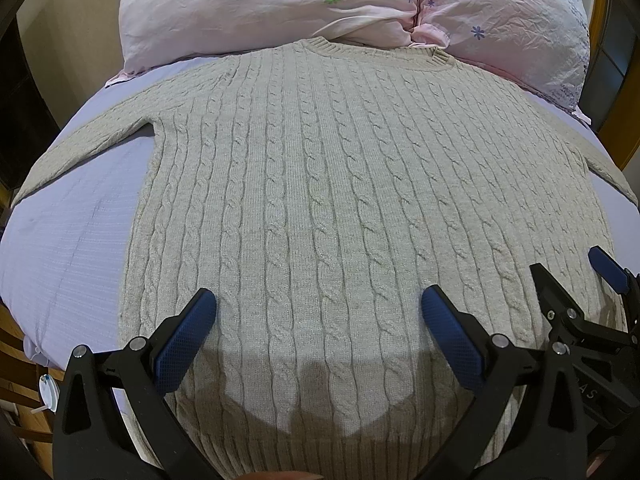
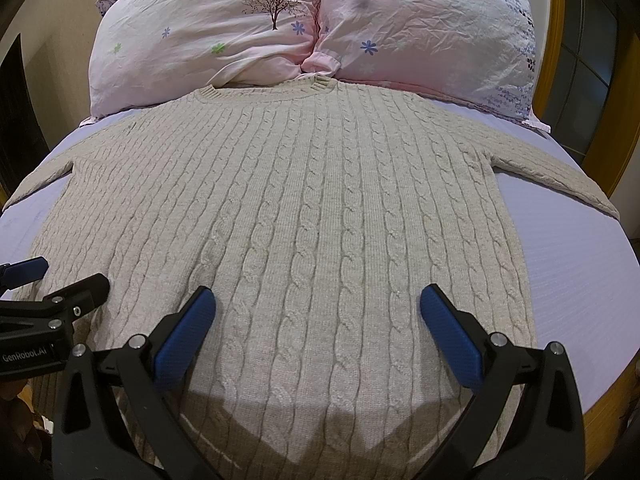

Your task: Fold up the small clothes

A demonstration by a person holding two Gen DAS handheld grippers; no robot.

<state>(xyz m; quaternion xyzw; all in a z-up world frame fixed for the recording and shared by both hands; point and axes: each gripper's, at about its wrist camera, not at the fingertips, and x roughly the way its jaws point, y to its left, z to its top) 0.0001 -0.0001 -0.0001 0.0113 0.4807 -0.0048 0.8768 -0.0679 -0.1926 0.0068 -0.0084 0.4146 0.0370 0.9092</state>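
Left wrist view showed a sweater point(image 1: 320, 184) lying flat on the bed point(image 1: 72, 240), sleeves spread out to both sides, its neck up by two pink pillows point(image 1: 248, 8). The left gripper point(image 1: 319, 312) hung over the bottom part of the sweater with its jaws wide apart, holding nothing. The right gripper point(image 2: 318, 308) was just beside it, jaws wide apart too, and also held nothing.

"GenRobot.AI" on left tongs point(image 2: 60, 280) body.
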